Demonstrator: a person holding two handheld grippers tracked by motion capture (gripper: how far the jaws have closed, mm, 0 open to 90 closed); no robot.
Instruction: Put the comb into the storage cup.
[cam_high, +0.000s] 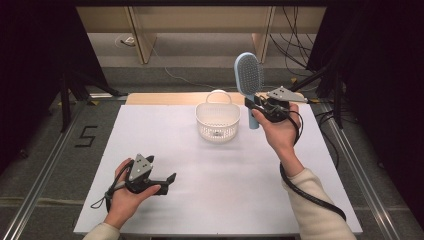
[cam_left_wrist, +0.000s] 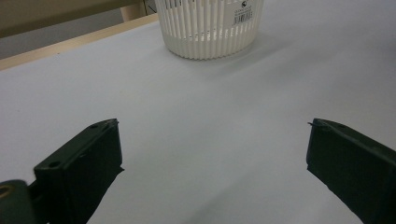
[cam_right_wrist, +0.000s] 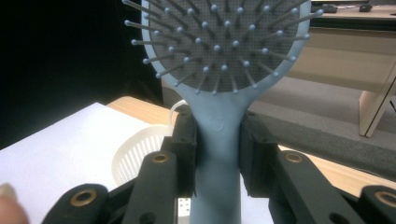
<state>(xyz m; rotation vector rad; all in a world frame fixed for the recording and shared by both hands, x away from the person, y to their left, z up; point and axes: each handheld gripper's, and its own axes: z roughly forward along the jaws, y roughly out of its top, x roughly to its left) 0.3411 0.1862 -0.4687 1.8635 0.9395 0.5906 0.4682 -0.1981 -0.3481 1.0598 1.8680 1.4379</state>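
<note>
- High view: I have the right gripper up in the upper right of centre, its jaws closed on the handle of the blue hairbrush. The brush stands upright, long axis running top to bottom in the frame, head uppermost and bristles facing the camera, with the handle end showing below the jaws. It sits just right of the white basket, which stands on the white table.
- High view, lower left: my left gripper lies low over the table, well apart from the basket, jaws parted and holding nothing.
- Left gripper view: the two black jaws stand wide at the bottom corners with bare table between them; the basket is at top centre.
- Right gripper view: both pads press the brush's neck at centre; the bristled head rises to the top edge, and the basket rim shows lower left, behind the jaws.
</note>
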